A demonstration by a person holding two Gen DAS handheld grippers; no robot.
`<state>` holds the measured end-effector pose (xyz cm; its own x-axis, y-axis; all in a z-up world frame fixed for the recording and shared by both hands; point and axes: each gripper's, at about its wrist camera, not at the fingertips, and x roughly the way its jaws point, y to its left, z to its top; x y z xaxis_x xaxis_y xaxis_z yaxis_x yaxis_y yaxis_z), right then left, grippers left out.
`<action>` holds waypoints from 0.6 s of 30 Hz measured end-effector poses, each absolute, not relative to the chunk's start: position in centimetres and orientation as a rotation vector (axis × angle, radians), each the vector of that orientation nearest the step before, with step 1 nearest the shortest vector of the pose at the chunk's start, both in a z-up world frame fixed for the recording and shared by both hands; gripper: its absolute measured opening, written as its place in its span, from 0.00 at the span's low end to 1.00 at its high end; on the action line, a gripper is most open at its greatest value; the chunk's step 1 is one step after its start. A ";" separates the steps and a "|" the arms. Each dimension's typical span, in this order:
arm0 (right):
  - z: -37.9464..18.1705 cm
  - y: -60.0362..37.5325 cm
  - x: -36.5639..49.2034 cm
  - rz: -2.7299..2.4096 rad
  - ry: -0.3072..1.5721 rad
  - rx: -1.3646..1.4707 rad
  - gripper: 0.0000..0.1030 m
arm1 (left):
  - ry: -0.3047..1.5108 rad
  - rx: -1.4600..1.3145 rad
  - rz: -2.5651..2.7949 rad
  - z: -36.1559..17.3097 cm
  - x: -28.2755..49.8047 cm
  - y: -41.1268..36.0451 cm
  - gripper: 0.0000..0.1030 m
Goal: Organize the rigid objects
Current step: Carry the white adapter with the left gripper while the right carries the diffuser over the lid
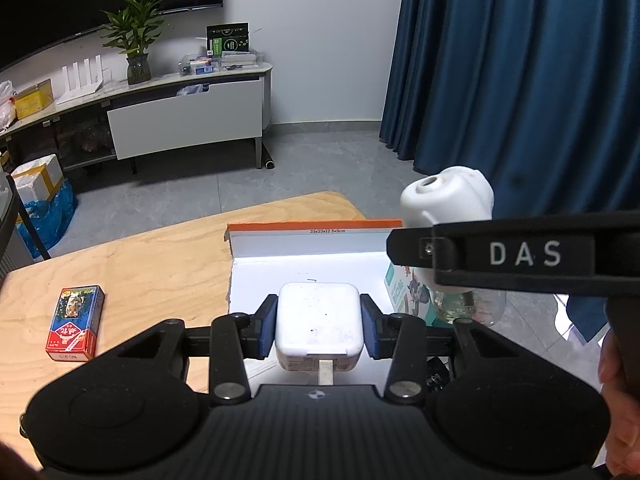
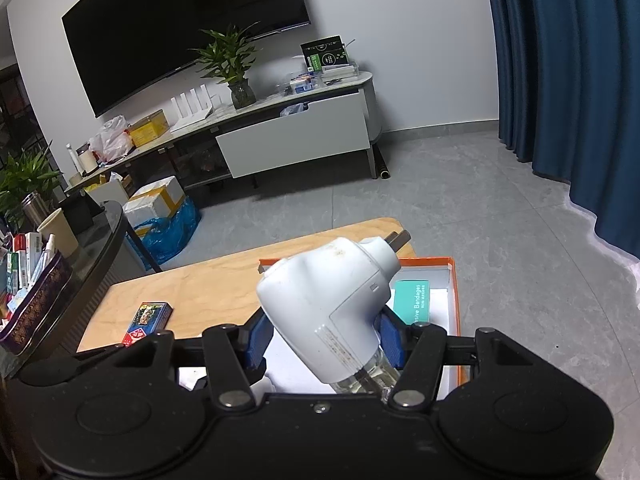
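Observation:
My left gripper [image 1: 319, 322] is shut on a white square charger [image 1: 319, 320], held just above the open orange-rimmed box [image 1: 312, 226]. My right gripper [image 2: 323, 334] is shut on a white plug-in vaporizer [image 2: 328, 304] with a clear bottle at its base, held over the same box [image 2: 454, 280]. The vaporizer also shows in the left wrist view [image 1: 446, 200], right of the charger, with the right gripper's finger crossing in front. A teal bandage box [image 2: 412, 300] lies inside the box. A red and blue card pack [image 1: 76, 322] lies on the wooden table [image 1: 152, 264].
A TV stand [image 2: 296, 136] with a plant and clutter stands against the far wall. Blue curtains [image 2: 568, 80] hang on the right. A foam box in a blue bag [image 2: 160, 212] sits on the floor. A dark round table with cartons [image 2: 36, 264] is at the left.

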<state>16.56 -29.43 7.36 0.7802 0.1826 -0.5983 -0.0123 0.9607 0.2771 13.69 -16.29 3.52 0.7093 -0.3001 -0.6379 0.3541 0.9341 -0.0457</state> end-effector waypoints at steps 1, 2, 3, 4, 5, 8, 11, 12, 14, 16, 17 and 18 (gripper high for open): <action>7.4 -29.4 16.6 0.107 0.669 0.264 0.65 | 0.692 0.082 -0.366 3.5 13.6 -16.3 0.41; 7.4 -29.4 16.6 0.108 0.670 0.263 0.65 | 0.692 0.081 -0.368 3.5 13.6 -16.3 0.41; 7.4 -29.4 16.6 0.107 0.669 0.263 0.65 | 0.690 0.083 -0.368 3.5 13.6 -16.3 0.41; 7.4 -29.3 16.6 0.106 0.670 0.262 0.65 | 0.689 0.084 -0.368 3.6 13.5 -16.3 0.41; 7.4 -29.4 16.6 0.106 0.669 0.262 0.65 | 0.689 0.084 -0.370 3.6 13.5 -16.4 0.41; 7.4 -29.3 16.6 0.106 0.670 0.262 0.65 | 0.686 0.085 -0.372 3.7 13.4 -16.4 0.41; 7.4 -29.3 16.6 0.106 0.670 0.262 0.65 | 0.686 0.086 -0.373 3.7 13.3 -16.4 0.41; 7.4 -29.3 16.6 0.107 0.671 0.263 0.66 | 0.686 0.087 -0.373 3.7 13.3 -16.4 0.41; 7.3 -29.3 16.5 0.105 0.672 0.260 0.65 | 0.688 0.088 -0.371 3.7 13.3 -16.5 0.41; 7.1 -29.2 16.6 0.104 0.676 0.255 0.65 | 0.688 0.088 -0.373 3.7 13.3 -16.5 0.41; 7.0 -29.2 16.6 0.104 0.677 0.252 0.66 | 0.688 0.089 -0.372 3.7 13.3 -16.5 0.41; 7.0 -29.2 16.6 0.103 0.679 0.249 0.66 | 0.687 0.089 -0.374 3.8 13.2 -16.5 0.41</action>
<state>16.63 -29.16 7.02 0.7746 0.1746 -0.6079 -0.0131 0.9654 0.2605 13.25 -16.46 3.76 0.7094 -0.3078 -0.6340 0.3661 0.9296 -0.0418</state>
